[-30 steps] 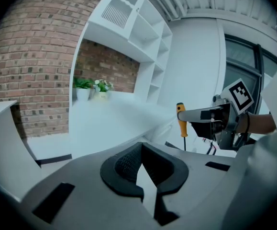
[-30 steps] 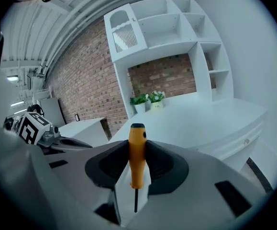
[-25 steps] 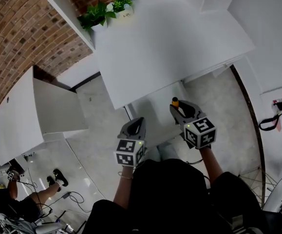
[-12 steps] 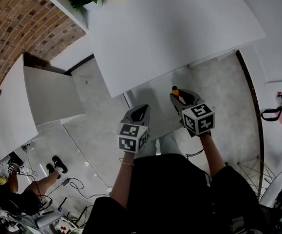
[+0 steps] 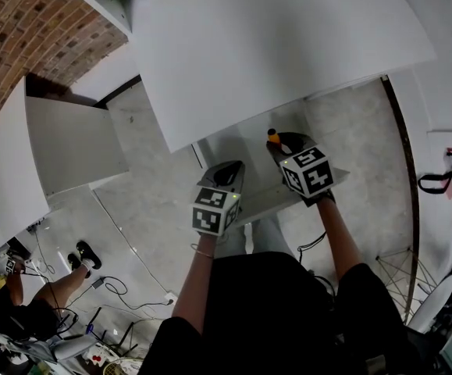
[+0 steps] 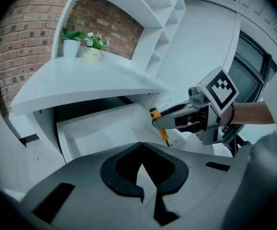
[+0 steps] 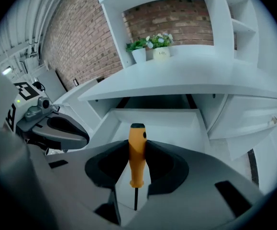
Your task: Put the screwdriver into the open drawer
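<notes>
My right gripper (image 7: pixel 138 145) is shut on the orange handle of the screwdriver (image 7: pixel 137 157). The handle stands upright between the pads, with the thin shaft pointing down. The open white drawer (image 7: pixel 152 119) lies just ahead, below the white counter. In the head view the right gripper (image 5: pixel 282 144) holds the screwdriver (image 5: pixel 272 137) over the drawer (image 5: pixel 241 147). My left gripper (image 5: pixel 229 170) is beside it on the left. In the left gripper view the left gripper (image 6: pixel 140 145) is shut, its tips touching with nothing between them. That view also shows the screwdriver (image 6: pixel 158 123) above the drawer (image 6: pixel 100 128).
A white counter (image 5: pixel 272 45) overhangs the drawer, and a potted plant (image 7: pixel 139 54) and a flower pot (image 7: pixel 161 51) stand on it against the brick wall. A white cabinet door (image 5: pixel 69 143) stands open at the left. A seated person (image 5: pixel 15 311) and floor cables (image 5: pixel 116 287) are at the lower left.
Both grippers have sunk toward the open drawer and now tip further downward. The right gripper still grips the screwdriver, and the left stays shut and empty.
</notes>
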